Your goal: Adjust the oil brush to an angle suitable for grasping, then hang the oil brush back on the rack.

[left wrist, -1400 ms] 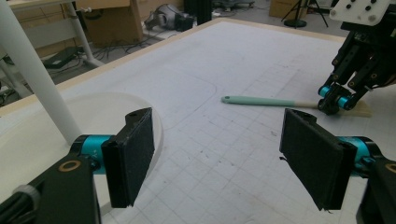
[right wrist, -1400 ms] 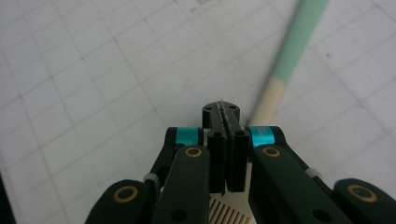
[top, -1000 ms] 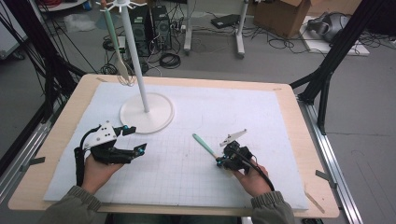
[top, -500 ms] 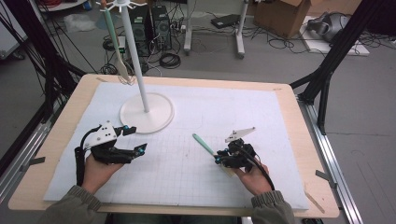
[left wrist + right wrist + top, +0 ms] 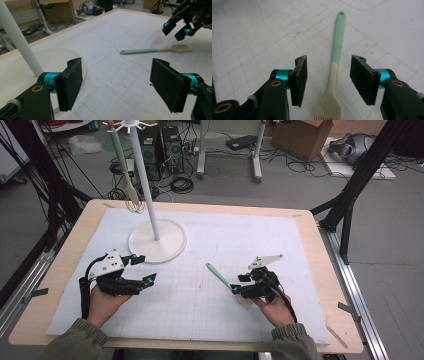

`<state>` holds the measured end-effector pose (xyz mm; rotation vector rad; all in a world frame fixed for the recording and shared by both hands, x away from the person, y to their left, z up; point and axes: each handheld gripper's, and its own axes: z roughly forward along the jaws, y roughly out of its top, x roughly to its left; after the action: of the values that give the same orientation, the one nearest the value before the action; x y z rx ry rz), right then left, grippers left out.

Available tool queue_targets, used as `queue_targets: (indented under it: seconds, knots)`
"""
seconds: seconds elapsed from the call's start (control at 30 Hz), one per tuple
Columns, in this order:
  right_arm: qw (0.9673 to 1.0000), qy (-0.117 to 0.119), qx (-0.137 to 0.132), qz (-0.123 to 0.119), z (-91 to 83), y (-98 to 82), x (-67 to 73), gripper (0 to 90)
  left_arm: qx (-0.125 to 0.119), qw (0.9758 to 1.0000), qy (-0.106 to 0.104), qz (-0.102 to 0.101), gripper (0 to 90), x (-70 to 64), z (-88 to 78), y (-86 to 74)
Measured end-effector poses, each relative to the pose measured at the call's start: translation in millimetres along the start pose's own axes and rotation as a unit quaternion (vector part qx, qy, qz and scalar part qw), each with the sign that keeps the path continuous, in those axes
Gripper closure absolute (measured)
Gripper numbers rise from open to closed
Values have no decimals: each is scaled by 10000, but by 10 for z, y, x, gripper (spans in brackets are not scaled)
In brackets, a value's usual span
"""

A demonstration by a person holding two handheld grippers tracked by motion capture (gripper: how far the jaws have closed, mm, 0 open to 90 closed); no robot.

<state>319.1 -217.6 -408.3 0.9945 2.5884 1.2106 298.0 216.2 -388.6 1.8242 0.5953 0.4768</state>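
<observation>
A spatula [image 5: 218, 273] with a mint-green handle and a beige head lies flat on the white gridded mat [image 5: 300, 250]. My right gripper [image 5: 239, 285] hovers over its head end. Its jaws have just been opening and stand open on either side of the beige neck [image 5: 333, 75], pads clear of it. The right gripper view shows the green handle [image 5: 338, 37] running away from the right gripper [image 5: 329, 62]. At the mat's left my left gripper [image 5: 145, 269] rests open with nothing between its pads [image 5: 71, 82]. From the left gripper [image 5: 117, 65] I see the spatula [image 5: 142, 51] and the right gripper [image 5: 178, 25].
A white stand [image 5: 145, 180] with a round base [image 5: 175, 245] rises at the back left, close to my left gripper. A green-handled utensil [image 5: 122, 165] hangs from a hook at its top. The wooden table edge [image 5: 330, 270] borders the mat.
The right gripper's jaws have spread apart around the spatula's head end, and that hand has shifted slightly. The spatula stays on the mat. The left gripper has not moved.
</observation>
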Motion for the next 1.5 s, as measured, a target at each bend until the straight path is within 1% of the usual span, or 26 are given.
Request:
queue_targets:
  seconds: [0.07,0.17,0.27,0.37,0.5,0.53,0.8,0.9,1.1,1.13,1.3,1.37,1.4,1.5]
  knots:
    - [10000,-53,-34,23,-21,-7,-19,450,-5,10000,5,-9,267,7,0,-6]
    - [9999,-48,-132,100,-44,-12,-49,430,-10,10000,27,-12,266,12,-14,-9]
    - [9998,-35,-179,116,-53,-10,-63,426,-12,10000,51,-16,266,13,-31,-14]
    - [9998,-36,-188,60,-42,1,-67,417,-14,10000,67,-12,266,9,-47,-13]
    - [9998,-48,-200,46,-39,7,-67,414,-29,10000,67,-13,266,5,-51,-9]
    - [9998,-49,-194,88,-46,6,-63,415,-33,10000,65,-15,266,5,-50,-9]
    - [9996,-42,-274,101,-52,15,-80,415,-31,10000,70,-22,267,13,-50,-13]
    - [9996,-52,-262,89,-50,33,-75,417,-20,10000,71,-6,266,8,-50,-12]
    - [9996,-140,-228,-22,-30,111,-83,418,-19,10000,76,-16,267,2,-46,-12]
    - [9997,-131,-209,12,-31,120,-84,418,-18,10000,67,0,267,4,-45,-11]
    - [9996,-143,-262,-19,-33,151,-87,419,-21,10000,74,-23,267,10,-40,-11]
    - [9995,-153,-262,-36,-30,163,-90,420,-12,10000,68,2,267,9,-36,-8]
    - [9996,-188,-227,-28,-28,168,-84,420,-16,10000,63,4,267,7,-36,-7]
    - [9996,-164,-209,-50,-20,178,-76,423,-20,10000,61,1,267,8,-40,-4]
